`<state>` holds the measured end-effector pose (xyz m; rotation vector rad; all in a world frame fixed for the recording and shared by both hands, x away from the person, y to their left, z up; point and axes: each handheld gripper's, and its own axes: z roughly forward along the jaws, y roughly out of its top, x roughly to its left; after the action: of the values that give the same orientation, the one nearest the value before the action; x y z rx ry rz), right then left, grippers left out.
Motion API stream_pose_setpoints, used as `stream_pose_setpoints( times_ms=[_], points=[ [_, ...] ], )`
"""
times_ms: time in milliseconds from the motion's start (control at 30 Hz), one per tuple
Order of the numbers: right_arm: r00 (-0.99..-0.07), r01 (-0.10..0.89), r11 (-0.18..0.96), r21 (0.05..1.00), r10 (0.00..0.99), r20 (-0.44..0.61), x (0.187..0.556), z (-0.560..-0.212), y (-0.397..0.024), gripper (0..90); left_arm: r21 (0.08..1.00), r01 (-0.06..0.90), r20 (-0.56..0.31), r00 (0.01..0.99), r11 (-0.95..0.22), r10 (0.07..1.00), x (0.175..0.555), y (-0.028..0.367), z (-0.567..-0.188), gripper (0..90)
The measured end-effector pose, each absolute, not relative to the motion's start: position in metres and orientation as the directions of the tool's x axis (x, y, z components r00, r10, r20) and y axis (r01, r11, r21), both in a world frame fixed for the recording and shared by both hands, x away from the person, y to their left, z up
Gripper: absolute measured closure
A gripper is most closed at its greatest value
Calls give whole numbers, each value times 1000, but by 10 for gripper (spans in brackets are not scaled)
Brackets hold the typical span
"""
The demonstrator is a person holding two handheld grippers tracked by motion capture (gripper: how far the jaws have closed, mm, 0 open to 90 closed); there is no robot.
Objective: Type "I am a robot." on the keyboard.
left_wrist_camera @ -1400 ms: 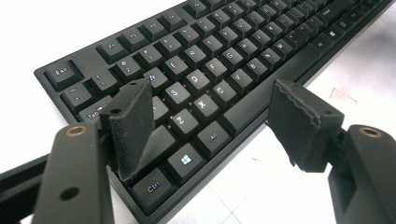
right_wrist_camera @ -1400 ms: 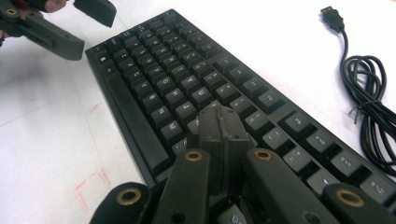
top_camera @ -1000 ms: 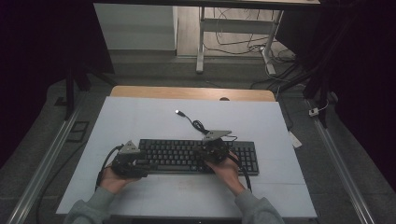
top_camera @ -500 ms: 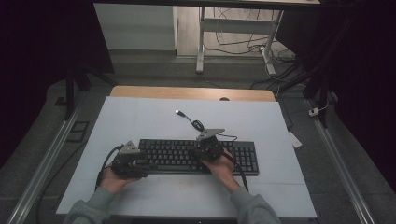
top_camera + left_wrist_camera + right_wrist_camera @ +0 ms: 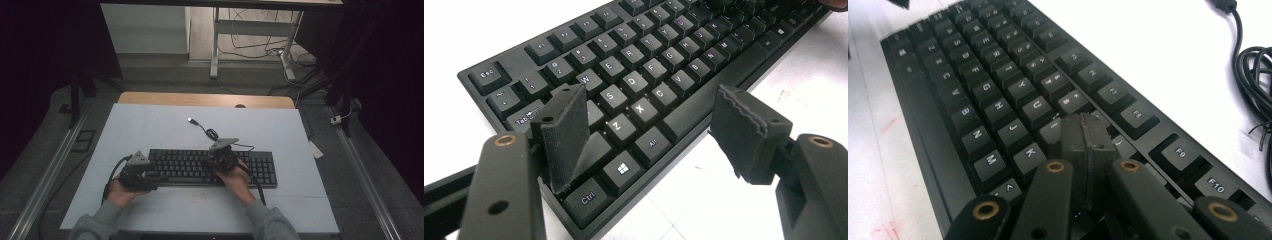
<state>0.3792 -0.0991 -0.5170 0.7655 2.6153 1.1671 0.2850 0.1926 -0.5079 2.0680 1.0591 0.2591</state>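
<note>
Under your right tool [image 5: 1083, 131], closed tip down on the mid-row keys, the keyboard [image 5: 210, 167] runs crosswise; your left tool [image 5: 651, 132] stands wide, straddling its near-left front edge.

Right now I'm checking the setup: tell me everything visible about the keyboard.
The keyboard is black, matte plastic by its look, with white-lettered keys. It lies flat on the white table, its cable trailing away. The left gripper straddles its near-left edge, jaws open; the right gripper, shut, tips onto the keys.
</note>
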Motion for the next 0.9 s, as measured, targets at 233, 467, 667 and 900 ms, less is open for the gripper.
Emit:
stream_pose_setpoints(
  times_ms=[233, 467, 667, 900],
  points=[
    [-854, 357, 543, 760, 520, 29, 375, -512, -100, 900, 725, 598, -161, 629, -341, 761, 285, 193, -507, 312],
    [-854, 348, 509, 787, 519, 42, 367, -503, -108, 900, 729, 598, -163, 625, -334, 763, 285, 196, -507, 312],
    [-852, 346, 514, 785, 522, 34, 358, -500, -124, 900, 729, 598, -160, 622, -333, 766, 285, 196, -507, 312],
    [-845, 361, 503, 785, 533, 47, 350, -501, -149, 868, 726, 600, -158, 621, -336, 768, 287, 196, -508, 312]
  ],
)
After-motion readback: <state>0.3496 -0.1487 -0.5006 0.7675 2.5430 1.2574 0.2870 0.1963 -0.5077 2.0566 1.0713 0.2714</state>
